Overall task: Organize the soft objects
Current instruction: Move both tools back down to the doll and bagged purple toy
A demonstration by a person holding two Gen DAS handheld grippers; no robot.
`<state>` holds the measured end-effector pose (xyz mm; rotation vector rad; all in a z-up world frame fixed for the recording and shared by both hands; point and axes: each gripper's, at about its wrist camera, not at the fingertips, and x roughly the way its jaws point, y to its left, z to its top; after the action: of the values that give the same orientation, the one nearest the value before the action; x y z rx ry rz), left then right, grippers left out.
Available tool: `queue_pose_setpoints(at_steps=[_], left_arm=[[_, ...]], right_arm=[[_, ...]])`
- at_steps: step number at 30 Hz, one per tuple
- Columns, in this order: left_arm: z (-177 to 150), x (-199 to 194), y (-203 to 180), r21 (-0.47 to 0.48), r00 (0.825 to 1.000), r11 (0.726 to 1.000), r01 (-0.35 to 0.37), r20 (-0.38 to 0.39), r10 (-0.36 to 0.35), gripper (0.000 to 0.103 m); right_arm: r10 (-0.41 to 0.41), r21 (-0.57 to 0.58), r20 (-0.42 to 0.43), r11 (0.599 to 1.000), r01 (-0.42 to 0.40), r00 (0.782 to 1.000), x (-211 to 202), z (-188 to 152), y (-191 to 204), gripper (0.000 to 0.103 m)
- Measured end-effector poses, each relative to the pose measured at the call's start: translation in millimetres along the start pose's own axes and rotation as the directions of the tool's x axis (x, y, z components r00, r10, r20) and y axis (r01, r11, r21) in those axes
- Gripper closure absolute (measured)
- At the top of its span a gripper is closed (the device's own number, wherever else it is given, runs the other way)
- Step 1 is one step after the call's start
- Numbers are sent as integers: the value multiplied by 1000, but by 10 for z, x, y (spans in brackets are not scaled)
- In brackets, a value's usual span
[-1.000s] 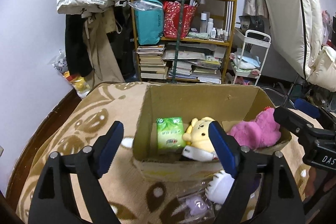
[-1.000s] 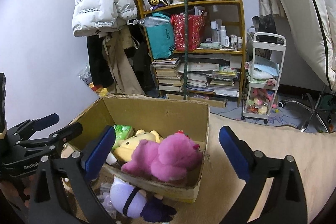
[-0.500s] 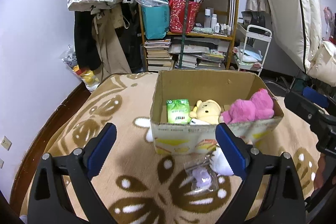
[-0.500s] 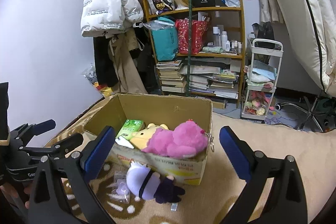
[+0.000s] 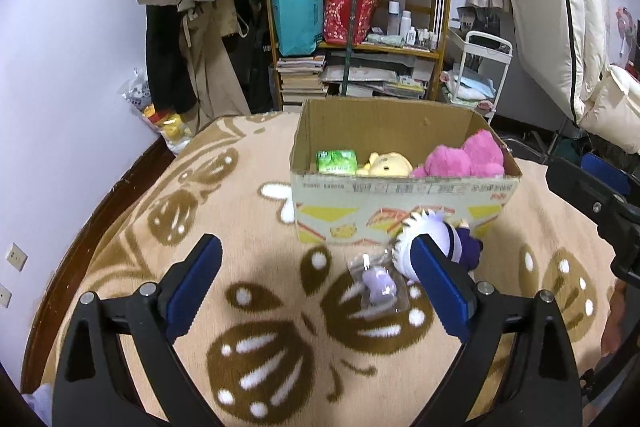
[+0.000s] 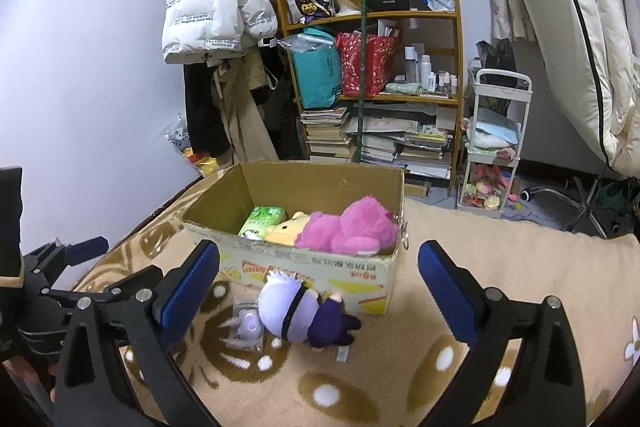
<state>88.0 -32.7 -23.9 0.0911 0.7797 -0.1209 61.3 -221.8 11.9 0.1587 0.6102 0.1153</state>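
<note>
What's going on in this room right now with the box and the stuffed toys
A person holds a gripper in each hand above a patterned blanket, tidying soft toys into a cardboard box. The box already holds a pink plush, a yellow plush and a green packet. A white-haired doll and a small bagged purple toy lie in front of it. The left gripper and right gripper are open and empty.

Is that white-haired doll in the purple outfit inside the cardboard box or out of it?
Out. The white-haired doll lies on its side on the patterned blanket, against the cardboard box's front wall.
</note>
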Motion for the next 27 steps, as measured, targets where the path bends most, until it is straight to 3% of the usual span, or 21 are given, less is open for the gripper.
queue_pose_setpoints(at_steps=[13,27], left_arm=[[-124,88,34,-9,997,1000,-2,-75,1,9],[-117,507,50,-66,986,998,16,-165,-26,9]], right_arm=[[10,13,-59,1000,-10,998,62,-212,81,0],[-2,66,-94,998,8,996,371,-212,-85,0]])
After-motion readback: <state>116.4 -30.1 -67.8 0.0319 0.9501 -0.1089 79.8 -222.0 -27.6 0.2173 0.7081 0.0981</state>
